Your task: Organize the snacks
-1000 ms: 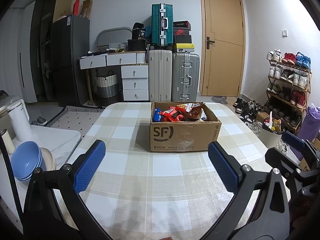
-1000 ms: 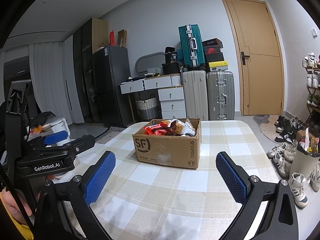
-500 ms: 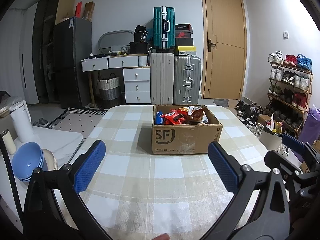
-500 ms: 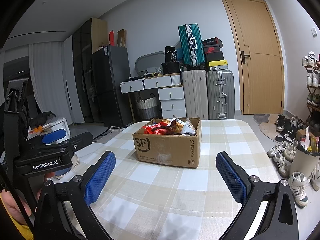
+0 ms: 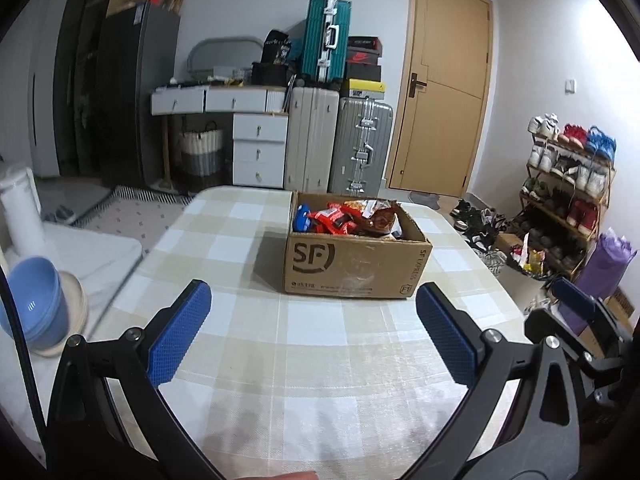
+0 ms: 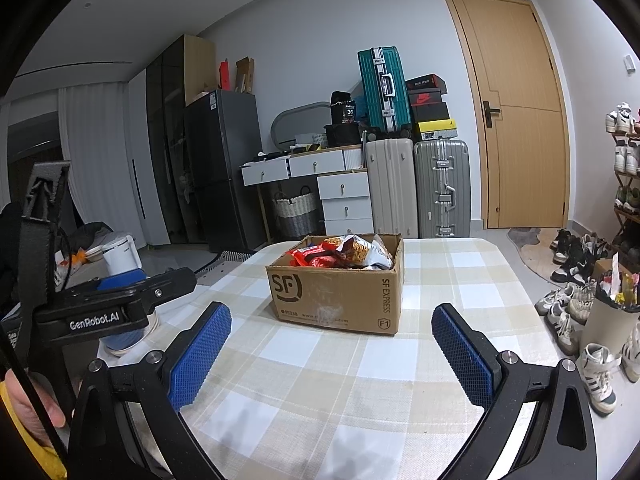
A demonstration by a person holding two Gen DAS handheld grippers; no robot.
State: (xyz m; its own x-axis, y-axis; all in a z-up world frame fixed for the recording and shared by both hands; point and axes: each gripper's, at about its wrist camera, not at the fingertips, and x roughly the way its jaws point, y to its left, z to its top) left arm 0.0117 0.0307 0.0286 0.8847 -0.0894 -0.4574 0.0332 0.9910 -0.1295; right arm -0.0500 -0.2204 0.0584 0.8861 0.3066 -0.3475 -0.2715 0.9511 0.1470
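A brown cardboard box (image 5: 356,264) marked SF stands in the middle of the checked table (image 5: 312,360). It is filled with snack packets (image 5: 344,218), mostly red, one blue. The box (image 6: 340,292) and snacks (image 6: 344,252) also show in the right wrist view. My left gripper (image 5: 314,334) is open and empty, above the table short of the box. My right gripper (image 6: 332,346) is open and empty, also short of the box. The left gripper's body (image 6: 108,308) shows at the left in the right wrist view.
Blue bowls (image 5: 34,304) and a white kettle (image 5: 20,208) sit on a low white surface left of the table. Suitcases (image 5: 340,148), drawers and a door stand behind. A shoe rack (image 5: 568,188) and shoes on the floor lie to the right.
The left gripper has moved a little nearer the box, which looks larger now, and tilted slightly down. The right gripper has hardly moved. Both stay open.
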